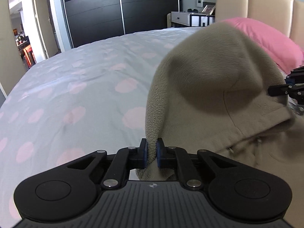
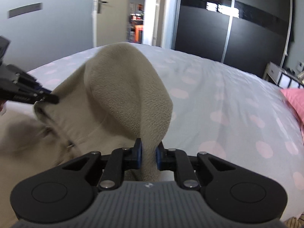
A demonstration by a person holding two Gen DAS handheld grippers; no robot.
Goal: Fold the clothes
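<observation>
Left gripper (image 1: 151, 153) jaws pinch one edge of the beige fleece hoodie (image 1: 218, 87), lifted over the bed (image 1: 76, 95); lots of free room on the left. Right gripper (image 2: 148, 154) jaws pinch another edge. Folding looks barely begun, though blur hides the lower part

Both wrist cameras look forward along their fingers, close above the bed (image 1: 76, 87). The left view faces the wardrobe (image 1: 121, 9) and headboard (image 1: 266, 5); the right faces the doorway (image 2: 136, 15). Both share the fleece garment (image 1: 209, 72).
</observation>
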